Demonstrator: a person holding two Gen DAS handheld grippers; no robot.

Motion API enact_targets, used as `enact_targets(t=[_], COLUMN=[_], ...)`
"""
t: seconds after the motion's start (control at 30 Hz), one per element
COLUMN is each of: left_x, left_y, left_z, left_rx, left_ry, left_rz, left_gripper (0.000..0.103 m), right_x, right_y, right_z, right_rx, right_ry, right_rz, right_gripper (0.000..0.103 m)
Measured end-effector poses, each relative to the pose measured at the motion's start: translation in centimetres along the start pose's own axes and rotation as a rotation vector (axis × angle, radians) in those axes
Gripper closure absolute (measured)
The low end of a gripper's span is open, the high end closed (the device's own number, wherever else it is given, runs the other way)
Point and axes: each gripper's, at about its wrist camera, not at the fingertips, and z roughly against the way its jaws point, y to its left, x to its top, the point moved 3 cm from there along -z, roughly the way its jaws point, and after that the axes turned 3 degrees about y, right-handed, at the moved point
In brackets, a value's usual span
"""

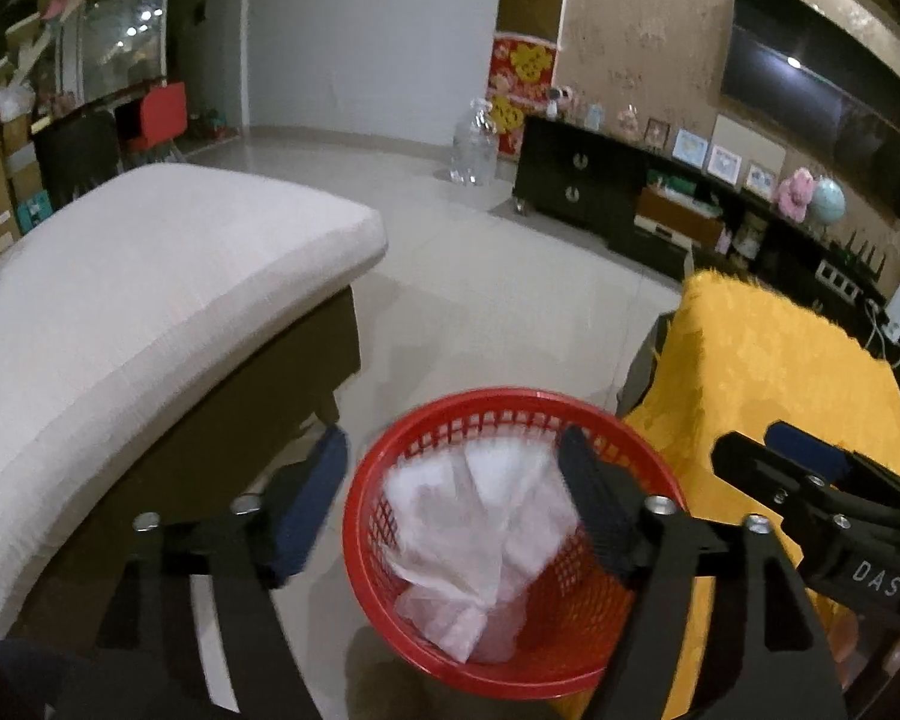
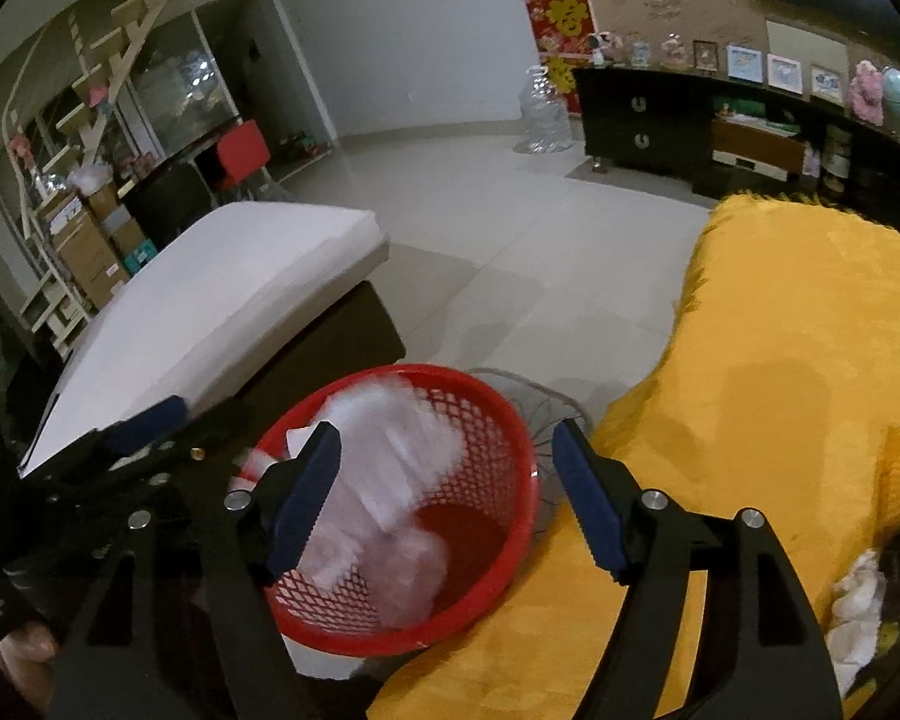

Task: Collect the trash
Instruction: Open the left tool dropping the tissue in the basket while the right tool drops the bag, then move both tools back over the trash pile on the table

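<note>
Below both cameras, on the tiled floor [image 1: 498, 276], sits a red mesh basket [image 1: 390, 516] with crumpled white plastic trash [image 1: 480, 534] inside it; the trash is blurred in both views. Left gripper [image 1: 453, 495] hangs over the basket, fingers [image 1: 312, 498] spread wide, nothing pinched between them; the trash lies below the gap, not touched by the pads as far as can be seen. Right gripper [image 2: 444, 498] is also above the basket [image 2: 510, 462], fingers [image 2: 588, 504] apart and empty, white trash [image 2: 390, 456] showing in the gap, partly behind the left-hand finger. Each gripper appears at the edge of the other's view, so the two are close together.

Basket stands between a white cushioned ottoman [image 1: 150, 300] on its left and a yellow fuzzy blanket [image 1: 774, 360] on its right, just beside both. A wire frame [image 2: 540, 414] shows behind the basket rim in the right wrist view. A white crumpled item [image 2: 858, 600] lies at the right edge near the blanket [image 2: 798, 360]; what it is can't be told. Far wall has a dark TV cabinet [image 1: 576, 180], a clear water jug [image 1: 477, 144] on the floor and a wall-mounted TV [image 1: 822, 102].
</note>
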Motion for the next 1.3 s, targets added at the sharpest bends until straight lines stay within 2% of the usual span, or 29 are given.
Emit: enact_targets(t=[0.17, 0.37, 0.43, 0.5, 0.73, 0.87, 1.03, 1.3], left_x=[0.6, 1.0, 1.1, 1.1, 0.5, 0.3, -0.2, -1.9], left_y=[-0.6, -1.3, -1.6, -1.9, -3.9, -4.8, -6.6, -11.1], left_z=[1.5, 2.9, 3.3, 3.5, 4.6, 4.8, 5.3, 5.4], left_rx=[-0.001, -0.034, -0.070, -0.088, -0.164, -0.204, -0.241, -0.318], left_ry=[-0.075, -0.140, -0.156, -0.157, -0.184, -0.182, -0.178, -0.134], left_rz=[0.006, 0.008, 0.011, 0.012, -0.038, -0.041, -0.066, -0.157], left_gripper=[0.017, 0.013, 0.013, 0.012, 0.010, 0.008, 0.008, 0.008], right_x=[0.1, -0.1, -0.3, -0.5, -2.1, -3.8, -6.2, -9.9], right_y=[-1.0, -1.8, -2.1, -2.5, -6.5, -9.4, -12.6, -15.4], right_z=[1.8, 4.4, 5.3, 6.3, 11.8, 15.6, 18.7, 20.5], right_rx=[-0.039, -0.109, -0.138, -0.162, -0.263, -0.373, -0.457, -0.516], right_ry=[-0.046, -0.112, -0.134, -0.154, -0.230, -0.284, -0.291, -0.273], right_rz=[0.000, 0.008, 0.011, 0.010, -0.059, -0.109, -0.170, -0.257], right_gripper=[0.031, 0.025, 0.022, 0.018, 0.014, 0.008, 0.008, 0.008])
